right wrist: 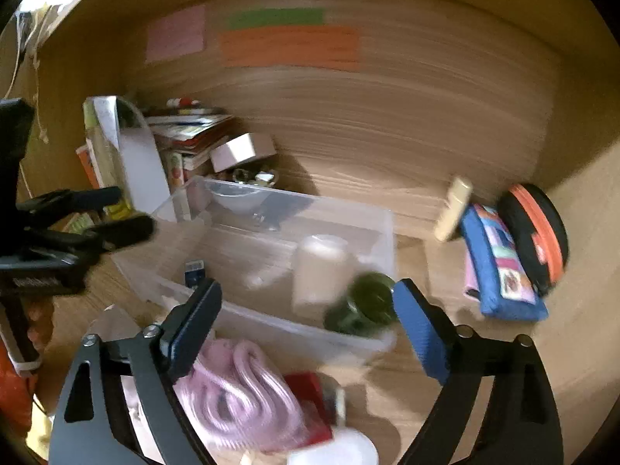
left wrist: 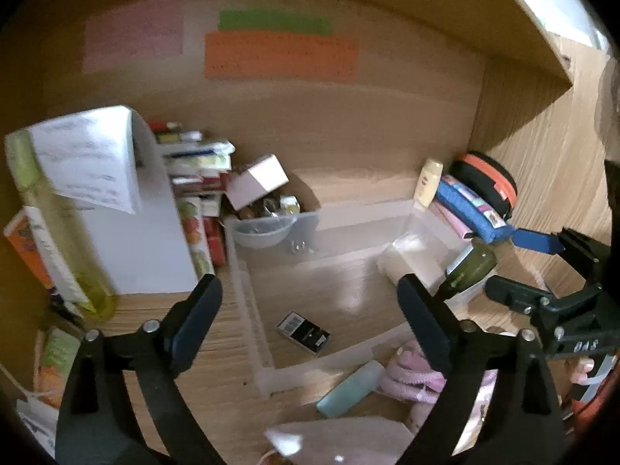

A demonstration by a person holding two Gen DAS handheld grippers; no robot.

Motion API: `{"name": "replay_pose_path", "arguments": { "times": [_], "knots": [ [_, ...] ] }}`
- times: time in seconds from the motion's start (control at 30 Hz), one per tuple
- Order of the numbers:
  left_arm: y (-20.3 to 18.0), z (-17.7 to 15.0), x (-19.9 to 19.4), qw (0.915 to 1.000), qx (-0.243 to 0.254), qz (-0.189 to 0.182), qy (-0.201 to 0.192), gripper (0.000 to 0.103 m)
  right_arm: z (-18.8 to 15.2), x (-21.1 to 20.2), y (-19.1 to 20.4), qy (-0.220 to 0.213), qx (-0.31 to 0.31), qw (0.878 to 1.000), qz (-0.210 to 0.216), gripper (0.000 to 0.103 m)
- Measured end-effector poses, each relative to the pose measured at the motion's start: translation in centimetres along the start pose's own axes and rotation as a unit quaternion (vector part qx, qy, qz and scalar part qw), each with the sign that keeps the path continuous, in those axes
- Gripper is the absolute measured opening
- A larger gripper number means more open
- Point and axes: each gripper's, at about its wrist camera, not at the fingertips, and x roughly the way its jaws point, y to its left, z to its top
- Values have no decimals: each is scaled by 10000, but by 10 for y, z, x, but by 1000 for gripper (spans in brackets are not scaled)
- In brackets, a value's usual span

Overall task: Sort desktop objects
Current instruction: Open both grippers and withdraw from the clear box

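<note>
Left hand-held gripper [left wrist: 310,306]: jaws spread wide with nothing between them, hanging above the clear plastic bin [left wrist: 248,290].
Right hand-held gripper [right wrist: 306,310]: also spread wide and empty, just over the bin's near wall, beside the green jar [right wrist: 362,306].
Bin contents: a small black box [left wrist: 303,333] lies flat on the bin floor; a white cylindrical container [right wrist: 319,267] and the green jar stand at the right end.
Still on the desk [left wrist: 217,372]: a pink coiled cord [right wrist: 236,391], a teal tube [left wrist: 350,389] and a red box [right wrist: 310,395] lie in front of the bin, so sorting looks unfinished.
Risk, jar: it stands close against the bin wall and the white container; a careless reach past it could tip it or knock its neighbour.
Risk, cord: it is soft and loose, so a pinch on one loop may let the rest trail and snag the bin rim.
Risk, crowding: both tools work close together over one bin and could collide.
Risk, view: the pictures are blurred, so exact positions are uncertain.
</note>
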Motion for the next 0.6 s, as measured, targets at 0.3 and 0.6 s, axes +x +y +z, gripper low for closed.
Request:
{"name": "replay_pose_path", "arguments": {
  "times": [0.3, 0.6],
  "knots": [
    [7, -20, -36, 9999, -39, 142, 47, 97, -32, -21, -38, 92, 294, 9992, -256, 92],
    [6, -54, -48, 9979, 138, 475, 412, 97, -69, -34, -63, 398, 311, 9976, -466, 92]
  ]
}}
